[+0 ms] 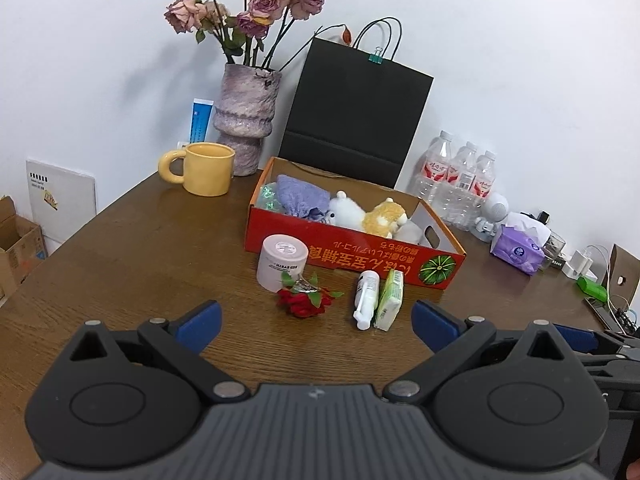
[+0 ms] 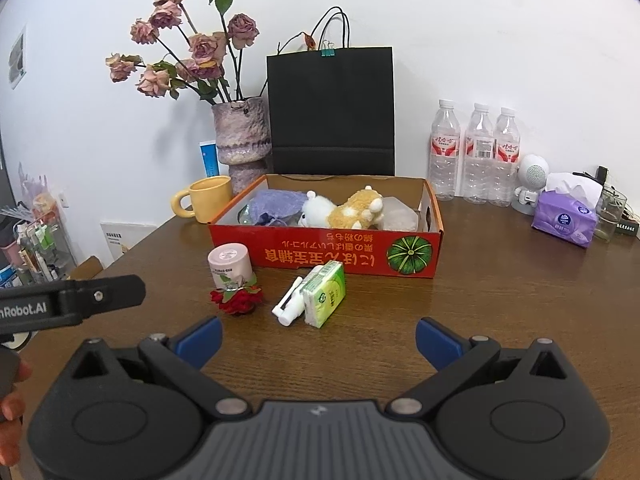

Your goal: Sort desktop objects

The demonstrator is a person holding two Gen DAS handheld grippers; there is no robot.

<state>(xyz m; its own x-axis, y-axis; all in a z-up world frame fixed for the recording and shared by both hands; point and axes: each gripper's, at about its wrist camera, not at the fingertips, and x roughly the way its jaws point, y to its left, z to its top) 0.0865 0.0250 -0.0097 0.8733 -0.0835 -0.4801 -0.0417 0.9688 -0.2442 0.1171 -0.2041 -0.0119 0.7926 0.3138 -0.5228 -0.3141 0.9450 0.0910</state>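
Your wood-grain table (image 1: pixel 120 264) fills everything under and ahead of both claws, its far right edge lost under clutter. Straight ahead, well past your fingertips, sits the red cardboard box (image 2: pixel 320 254) with upside-down print and a green pumpkin picture; inside it you've got a knitted purple pouch (image 2: pixel 276 204), a fluffy white plush (image 2: pixel 316 210) and a tan plush (image 2: pixel 356 208), all half hidden by the near wall, plus something pale at the right end that's hard to make out. Behind the box stands a matte black paper bag (image 2: pixel 332 112), with a rough mauve ceramic vase (image 2: pixel 240 136) of dried roses left of it. Glossy yellow mug (image 1: pixel 208 174) is far ahead-left of your left claw. Between box and claws, near but apart from your fingers: a round pink jar (image 1: pixel 282 262), left; a red fabric rose (image 1: pixel 304 300) touching its base; a white spray bottle (image 1: pixel 366 294) lying flat; a green tissue pack (image 2: pixel 326 294) just beside it. Your left gripper (image 1: pixel 316 326) is spread wide, nothing held. Your right gripper (image 2: pixel 318 338) is wide too, nothing held. Left gripper's body is cut off at that view's left edge.
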